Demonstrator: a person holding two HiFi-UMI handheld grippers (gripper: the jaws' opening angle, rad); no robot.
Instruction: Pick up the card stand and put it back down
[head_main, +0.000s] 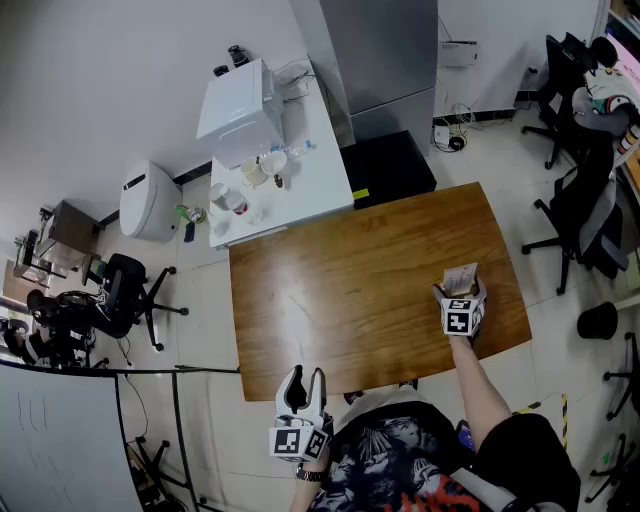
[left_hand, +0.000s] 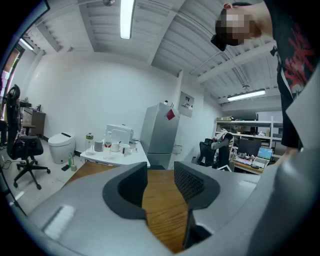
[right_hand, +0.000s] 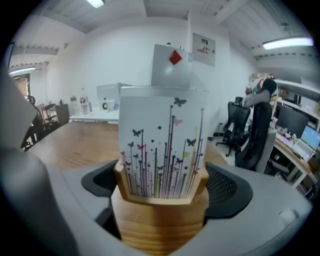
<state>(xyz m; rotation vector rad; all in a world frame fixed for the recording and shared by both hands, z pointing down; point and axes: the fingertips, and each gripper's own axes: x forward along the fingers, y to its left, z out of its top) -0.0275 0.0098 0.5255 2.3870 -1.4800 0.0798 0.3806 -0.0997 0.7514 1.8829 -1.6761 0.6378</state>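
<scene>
text: none readable | wall notice (right_hand: 203, 49): print too small to read

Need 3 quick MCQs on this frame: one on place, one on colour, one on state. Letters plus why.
1. Where is the card stand?
A. between the jaws of the right gripper
B. on a chair
C. on the floor

2. What colour is the table top?
A. white
B. brown wood
C. black

3. How do the jaws of the left gripper stand?
A. wide apart
B. closed on a cup
C. shut, with nothing between them

Answers:
1 A: the right gripper view shows the stand's wooden base filling the gap between the jaws, pads against its sides.
2 B: the head view shows a brown wood-grain top.
3 C: the left gripper view shows only bare table top in the narrow gap between them.
</scene>
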